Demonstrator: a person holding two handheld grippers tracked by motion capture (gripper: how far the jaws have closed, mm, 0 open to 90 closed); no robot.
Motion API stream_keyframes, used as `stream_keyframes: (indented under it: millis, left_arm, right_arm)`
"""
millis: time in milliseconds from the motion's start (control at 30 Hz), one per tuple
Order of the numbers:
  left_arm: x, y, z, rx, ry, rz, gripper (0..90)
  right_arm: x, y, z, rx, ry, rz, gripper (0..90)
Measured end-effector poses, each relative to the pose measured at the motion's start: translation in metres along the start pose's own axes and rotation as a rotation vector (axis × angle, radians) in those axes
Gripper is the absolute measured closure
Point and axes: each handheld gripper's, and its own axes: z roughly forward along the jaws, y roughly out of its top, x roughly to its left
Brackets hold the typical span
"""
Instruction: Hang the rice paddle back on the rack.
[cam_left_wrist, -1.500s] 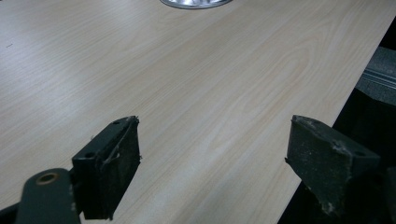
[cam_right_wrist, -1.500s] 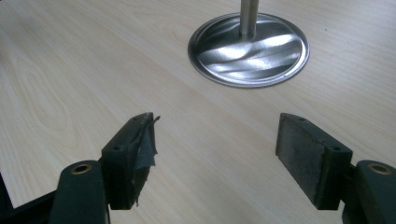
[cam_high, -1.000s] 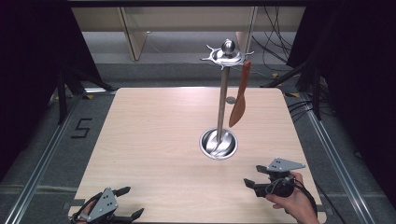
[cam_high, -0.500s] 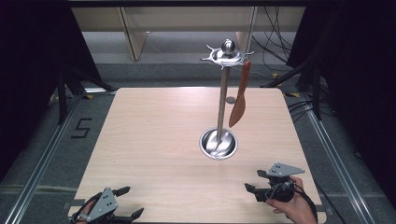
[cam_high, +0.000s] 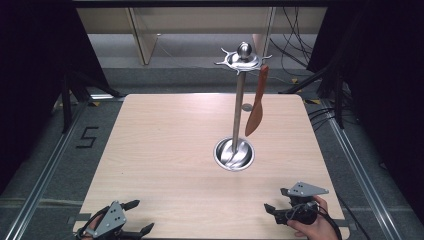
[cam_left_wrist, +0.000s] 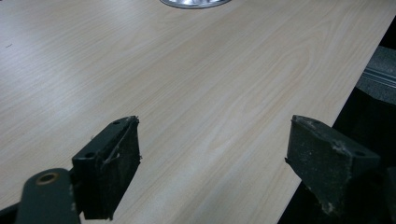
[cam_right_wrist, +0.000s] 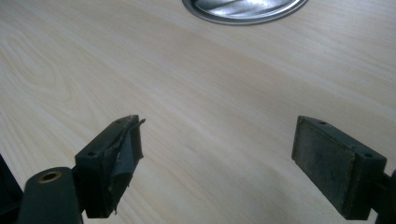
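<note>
Both the left claw (cam_high: 134, 218) and right claw (cam_high: 276, 200) gape empty, well short of the stand (cam_high: 235, 152), its spatula (cam_high: 255, 107) untouched on its hook.

Lighting: even and overhead; the pale wood surface (cam_high: 165, 150) was bright, its surroundings fell to near black. Shadows: faint and soft under the metal stand (cam_high: 235, 150). Glare: streaked highlights on the stand's round base and a bright spot on its top ball. Focus: high view slightly soft throughout. Gripper views: wood grain fairly sharp mid-frame; near fingers (cam_left_wrist: 109, 161) dark, slightly blurred, worn pads visible (cam_right_wrist: 336, 163).
</note>
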Motion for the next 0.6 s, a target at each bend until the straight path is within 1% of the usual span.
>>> stream_keyframes:
  millis: [33,67,100,133,167,200,233,267,300,333,367,400,433,467,533,567,600]
  left_arm:
    - [0.0001,0.0001,0.0,0.001,0.0,0.003,16.7]
    - [0.0,0.0,0.0,0.001,0.0,0.002,16.7]
    - [-0.0014,-0.0002,0.0008,-0.012,-0.001,-0.018,16.7]
    - [-0.0015,-0.0002,0.0008,-0.013,-0.001,-0.02,16.7]
    - [-0.0014,-0.0003,0.0007,-0.013,0.0,-0.02,16.7]
    - [-0.0013,-0.0003,0.0007,-0.013,0.0,-0.02,16.7]
    - [-0.0013,-0.0003,0.0006,-0.013,0.001,-0.021,16.7]
    - [-0.0012,-0.0003,0.0005,-0.013,0.001,-0.02,16.7]
    - [-0.0027,-0.0006,0.0007,-0.012,-0.001,-0.045,16.7]
    - [-0.0023,-0.0006,0.0008,-0.013,-0.001,-0.039,16.7]
    - [-0.0019,-0.0006,-0.0003,0.002,0.005,-0.034,16.7]
    - [-0.0002,0.0,0.0,-0.006,0.003,-0.005,16.7]
    - [-0.0006,-0.0001,0.0004,-0.01,0.001,-0.011,16.7]
    - [-0.0015,-0.0005,0.0011,-0.02,0.002,-0.022,16.7]
    - [-0.0013,-0.0003,0.0007,-0.012,0.002,-0.018,16.7]
    - [-0.0013,-0.0002,0.0007,-0.013,0.002,-0.019,16.7]
    - [-0.0013,-0.0002,0.0007,-0.012,0.002,-0.019,16.7]
  right_arm:
    - [0.0005,-0.0006,-0.0006,0.012,-0.003,-0.001,16.9]
    - [-0.0003,-0.001,-0.0004,0.001,-0.01,-0.019,17.0]
    - [0.0021,-0.0013,-0.0006,0.003,0.0,0.002,17.0]
    - [0.0031,-0.0012,-0.0011,0.001,-0.005,-0.007,17.0]
    - [0.0022,-0.0007,-0.0019,0.0,-0.01,-0.025,16.9]
    - [0.003,-0.0007,-0.0024,0.004,-0.012,-0.03,17.0]
    - [0.0047,-0.0012,-0.0027,0.001,-0.016,-0.025,16.9]
    - [0.0067,-0.0019,-0.003,0.01,-0.01,-0.013,16.9]
    - [0.0055,-0.0022,-0.0031,0.01,-0.014,-0.031,16.9]
    - [0.0065,-0.0035,-0.0024,0.007,-0.01,-0.036,16.9]
    - [0.0068,-0.004,-0.0034,0.018,-0.019,-0.037,16.9]
    - [0.0069,-0.005,-0.0035,0.016,-0.02,-0.039,16.9]
    - [0.007,-0.0059,-0.0041,0.015,-0.022,-0.037,16.9]
    - [0.0078,-0.0077,-0.0057,0.018,-0.036,-0.025,16.9]
    - [0.0062,-0.0083,-0.0059,0.018,-0.029,-0.033,16.9]
    - [0.0073,-0.0095,-0.0061,0.014,-0.028,-0.016,16.9]
    - [0.0058,-0.0099,-0.006,0.015,-0.03,-0.03,16.9]
